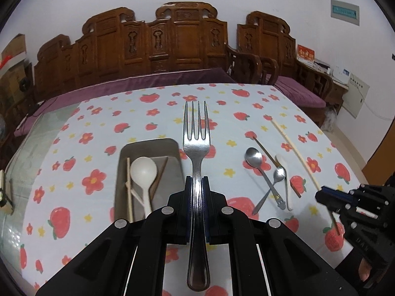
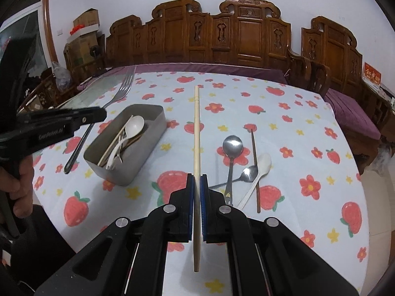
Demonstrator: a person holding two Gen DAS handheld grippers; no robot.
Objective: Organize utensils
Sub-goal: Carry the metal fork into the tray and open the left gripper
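My left gripper (image 1: 197,181) is shut on a steel fork (image 1: 196,138) and holds it above the table, just right of the grey metal box (image 1: 172,145). The box holds a white spoon (image 1: 143,170) and chopsticks. My right gripper (image 2: 196,178) is shut on a pale wooden chopstick (image 2: 196,128), held above the cloth right of the box (image 2: 153,133). A large steel spoon (image 2: 232,145), a small steel spoon (image 2: 249,174), a white plastic spoon (image 2: 263,164) and a dark chopstick (image 2: 254,157) lie crossed on the cloth at the right.
The table has a strawberry-and-flower cloth (image 2: 308,148). A carved wooden bench (image 2: 222,39) with purple cushions stands behind the far edge. Cardboard boxes (image 2: 84,27) are stacked at the far left. The left gripper with the fork also shows in the right wrist view (image 2: 98,113).
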